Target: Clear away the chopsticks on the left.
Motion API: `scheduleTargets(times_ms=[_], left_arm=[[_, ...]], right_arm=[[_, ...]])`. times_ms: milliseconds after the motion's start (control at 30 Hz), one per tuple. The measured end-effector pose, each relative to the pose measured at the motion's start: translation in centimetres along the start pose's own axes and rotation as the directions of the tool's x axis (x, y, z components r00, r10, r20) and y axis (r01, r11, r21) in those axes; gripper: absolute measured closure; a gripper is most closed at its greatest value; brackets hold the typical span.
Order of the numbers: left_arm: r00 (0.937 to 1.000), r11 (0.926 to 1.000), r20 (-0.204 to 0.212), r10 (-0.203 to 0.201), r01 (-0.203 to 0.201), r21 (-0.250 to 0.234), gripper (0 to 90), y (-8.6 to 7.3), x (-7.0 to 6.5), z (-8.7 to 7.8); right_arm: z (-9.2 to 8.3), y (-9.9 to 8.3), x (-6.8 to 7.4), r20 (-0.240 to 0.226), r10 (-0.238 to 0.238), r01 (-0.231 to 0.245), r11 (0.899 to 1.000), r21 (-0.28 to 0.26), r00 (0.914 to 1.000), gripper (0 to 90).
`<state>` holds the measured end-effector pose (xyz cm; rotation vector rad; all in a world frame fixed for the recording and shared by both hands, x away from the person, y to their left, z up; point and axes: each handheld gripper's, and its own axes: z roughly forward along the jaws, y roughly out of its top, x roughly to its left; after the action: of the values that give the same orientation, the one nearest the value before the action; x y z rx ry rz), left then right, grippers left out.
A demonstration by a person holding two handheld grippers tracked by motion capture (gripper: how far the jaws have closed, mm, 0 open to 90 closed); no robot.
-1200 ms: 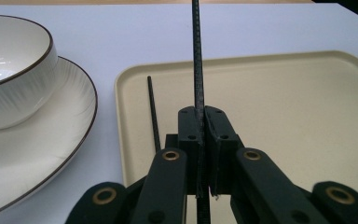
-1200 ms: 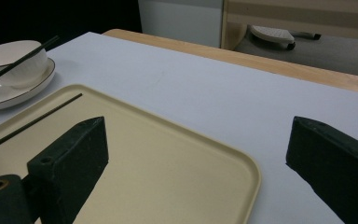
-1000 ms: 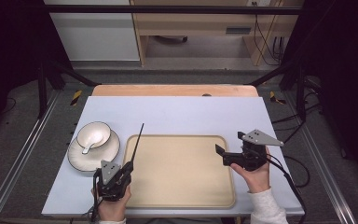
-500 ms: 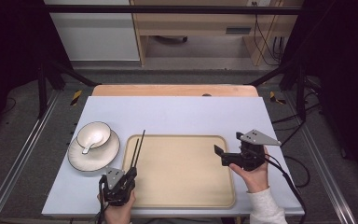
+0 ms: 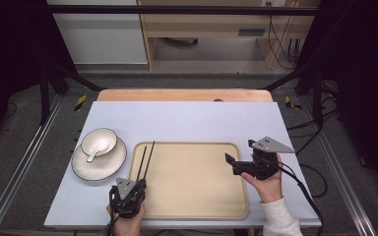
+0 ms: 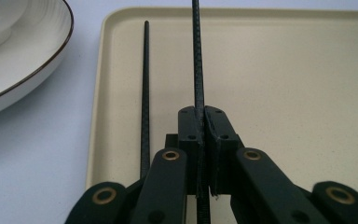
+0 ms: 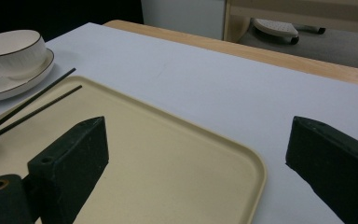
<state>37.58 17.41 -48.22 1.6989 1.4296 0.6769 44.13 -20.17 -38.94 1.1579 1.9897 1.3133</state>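
Observation:
My left gripper is at the table's near edge, at the left front corner of the beige tray. In the left gripper view its jaws are shut on one black chopstick that points away along the tray. A second chopstick lies just to its left over the tray's rim, with its near end hidden under the gripper. In the high view both chopsticks run up the tray's left side. My right gripper hovers open and empty over the tray's right edge.
A white bowl with a spoon stands on a white dark-rimmed plate left of the tray. The plate's rim lies close to the chopsticks. Grey tabletop stretches beyond the tray, with a wooden strip at the far edge.
My left gripper has sunk and shifted slightly right with the chopsticks, which now lie lower along the tray's left side. The right gripper has stayed still.

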Motion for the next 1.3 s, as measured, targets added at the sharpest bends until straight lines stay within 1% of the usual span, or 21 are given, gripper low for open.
scheduleTargets(times_ms=[133, 233, 300, 467, 533, 767, 867, 900, 1033, 1133, 1167, 1267, 1300], left_arm=[[1.0, 0.9999, -0.005, -0.001, 0.001, 0.016, 85.7, 0.0, 0.0, 0.1], [0.9999, 0.9996, -0.011, 0.008, -0.008, 0.026, 85.6, 0.0, 0.0, 0.3], [0.9998, 0.9991, -0.016, 0.008, -0.008, 0.042, 85.6, 0.0, 0.0, 0.4], [0.9998, 0.9985, -0.018, 0.01, -0.009, 0.055, 85.4, 0.0, -0.1, 0.6], [0.9997, 0.9973, -0.018, 0.015, -0.013, 0.073, 85.3, -0.1, -0.1, 0.8], [0.9997, 0.9971, -0.018, 0.018, -0.017, 0.074, 85.2, 0.0, -0.2, 0.8], [0.9995, 0.9962, -0.014, 0.029, -0.028, 0.082, 85.1, 0.1, -0.3, 0.8], [0.9995, 0.9963, -0.013, 0.027, -0.026, 0.082, 85.1, 0.1, -0.3, 0.8], [0.9996, 0.9961, -0.003, 0.028, -0.028, 0.083, 84.5, 0.1, -0.2, 0.8], [0.9995, 0.9976, 0.015, 0.028, -0.028, 0.063, 81.9, 0.4, -0.1, 0.5], [0.9995, 0.9976, 0.015, 0.028, -0.028, 0.063, 80.7, 0.4, -0.1, 0.5], [0.9982, 0.9985, 0.048, 0.034, -0.036, 0.042, 76.3, 1.5, 0.3, -0.3], [0.9972, 0.9989, 0.068, 0.032, -0.034, 0.03, 74.4, 1.9, 0.4, -0.4]], right_arm=[[0.0, 0.0, 0.0, 0.0, 0.0, 0.0, 1.0, 0.0, 1.0, 5.9], [0.0, 0.0, 0.0, 0.0, 0.002, -0.002, 1.0, 0.001, 1.0, 5.9], [0.0, 0.0, 0.0, 0.0, 0.002, -0.002, 1.0, 0.001, 1.0, 5.9], [0.1, 0.0, 0.0, 0.001, 0.0, 0.0, 1.0, 0.005, 1.0, 5.9], [0.1, -0.1, 0.0, 0.002, 0.0, 0.0, 1.0, 0.005, 1.0, 5.9], [0.2, -0.1, 0.1, -0.001, 0.0, 0.0, 1.0, 0.006, 1.0, 5.9], [0.2, -0.1, 0.1, -0.001, -0.002, 0.002, 1.0, 0.008, 1.0, 5.9], [0.2, -0.1, 0.1, -0.001, 0.0, 0.0, 1.0, 0.006, 1.0, 5.9], [0.1, 0.0, 0.0, 0.001, 0.0, 0.0, 1.0, 0.003, 1.0, 5.9], [0.0, 0.0, 0.0, 0.002, 0.0, 0.0, 1.0, 0.0, 1.0, 5.9], [0.0, 0.0, 0.0, 0.002, 0.0, 0.0, 1.0, 0.0, 1.0, 5.9], [-0.1, 0.0, -0.1, 0.004, 0.001, -0.001, 1.0, -0.003, 1.0, 5.8], [-0.1, 0.0, -0.1, 0.006, 0.001, -0.001, 1.0, -0.004, 1.0, 5.8]])
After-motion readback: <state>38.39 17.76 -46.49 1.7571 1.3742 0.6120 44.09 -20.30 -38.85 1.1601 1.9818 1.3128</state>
